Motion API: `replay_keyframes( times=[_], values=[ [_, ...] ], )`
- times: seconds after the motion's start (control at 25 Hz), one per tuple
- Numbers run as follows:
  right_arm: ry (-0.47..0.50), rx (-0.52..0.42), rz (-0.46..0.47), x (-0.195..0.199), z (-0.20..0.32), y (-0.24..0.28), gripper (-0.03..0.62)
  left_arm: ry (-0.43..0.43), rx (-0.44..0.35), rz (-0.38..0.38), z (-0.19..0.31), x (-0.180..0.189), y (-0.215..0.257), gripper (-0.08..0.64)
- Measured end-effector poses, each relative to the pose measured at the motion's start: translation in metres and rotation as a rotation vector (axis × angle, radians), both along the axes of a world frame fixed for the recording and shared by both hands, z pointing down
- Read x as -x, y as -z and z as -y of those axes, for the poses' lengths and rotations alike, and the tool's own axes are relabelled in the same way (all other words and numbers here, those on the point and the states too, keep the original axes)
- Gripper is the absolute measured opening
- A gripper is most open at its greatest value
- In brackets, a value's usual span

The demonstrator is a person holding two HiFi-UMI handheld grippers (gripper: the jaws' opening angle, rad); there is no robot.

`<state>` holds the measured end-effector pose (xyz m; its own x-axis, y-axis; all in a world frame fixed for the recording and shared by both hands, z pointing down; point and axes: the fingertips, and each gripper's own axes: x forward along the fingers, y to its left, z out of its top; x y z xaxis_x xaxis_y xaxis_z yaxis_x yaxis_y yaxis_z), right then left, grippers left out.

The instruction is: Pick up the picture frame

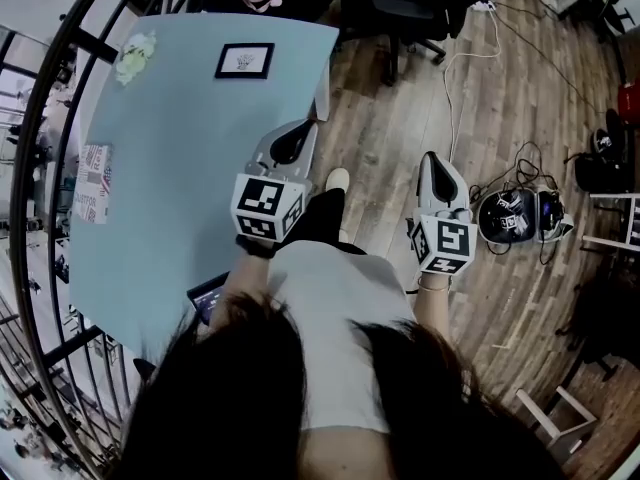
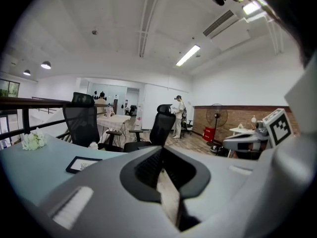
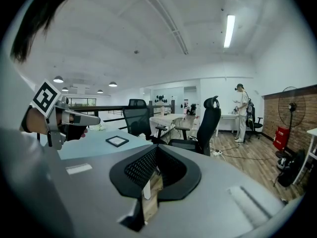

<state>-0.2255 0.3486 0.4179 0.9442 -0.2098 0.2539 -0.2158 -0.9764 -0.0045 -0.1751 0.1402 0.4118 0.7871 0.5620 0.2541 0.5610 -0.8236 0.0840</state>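
1. The pale blue table (image 1: 180,188) is stretching ahead of me and to my left. I am standing at its near right corner, facing its far end.
2. I am holding my left gripper (image 1: 293,143) over the table's right edge, pointing toward the far end. Its jaws are sitting together with nothing between them.
3. I am holding my right gripper (image 1: 441,173) off the table, out over the wooden floor. Its jaws are likewise pressed together and gripping nothing.
4. The picture frame (image 1: 244,60) is lying flat near the far edge of the table, well apart from both grippers. It is lying ahead and slightly left of my left gripper, with its long side running across my line of reach. I am judging the left gripper to be the nearer one, so the reach should go forward with that arm, jaws opening on the way.
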Motion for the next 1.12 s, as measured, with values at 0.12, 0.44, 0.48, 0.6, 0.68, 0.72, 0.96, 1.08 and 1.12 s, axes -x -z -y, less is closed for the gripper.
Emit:
replay_keyframes(
  times=[0.12, 0.44, 0.48, 0.6, 0.68, 0.72, 0.96, 1.08, 1.12],
  values=[
    [0.007, 0.009, -0.002, -0.038, -0.004, 0.004, 0.002, 0.004, 0.007, -0.007, -0.004, -0.040, 0.004, 0.058],
    [-0.012, 0.018, -0.003, -0.123, -0.011, 0.013, 0.002, 0.001, 0.023, -0.033, -0.008, -0.136, 0.016, 0.058],
    [-0.013, 0.018, 0.000, -0.132, -0.012, 0.013, 0.002, 0.002, 0.024, -0.034, -0.008, -0.146, 0.016, 0.058],
    [-0.016, 0.012, 0.011, -0.157, -0.012, 0.011, 0.002, 0.007, 0.026, -0.029, -0.004, -0.170, 0.014, 0.058],
    [-0.008, 0.012, 0.020, -0.174, -0.008, 0.009, 0.002, 0.016, 0.032, -0.019, 0.001, -0.182, 0.010, 0.058],
    [0.000, 0.013, 0.026, -0.182, -0.004, 0.008, 0.002, 0.023, 0.034, -0.012, 0.005, -0.186, 0.007, 0.058],
    [0.108, 0.021, 0.066, -0.218, 0.035, 0.000, 0.002, 0.112, 0.043, 0.019, 0.040, -0.201, -0.003, 0.058],
    [0.188, 0.031, 0.078, -0.240, 0.057, -0.002, 0.002, 0.189, 0.054, 0.032, 0.062, -0.206, -0.007, 0.058],
    [0.213, 0.030, 0.077, -0.249, 0.064, -0.002, 0.002, 0.214, 0.056, 0.033, 0.070, -0.208, -0.008, 0.058]
  ],
)
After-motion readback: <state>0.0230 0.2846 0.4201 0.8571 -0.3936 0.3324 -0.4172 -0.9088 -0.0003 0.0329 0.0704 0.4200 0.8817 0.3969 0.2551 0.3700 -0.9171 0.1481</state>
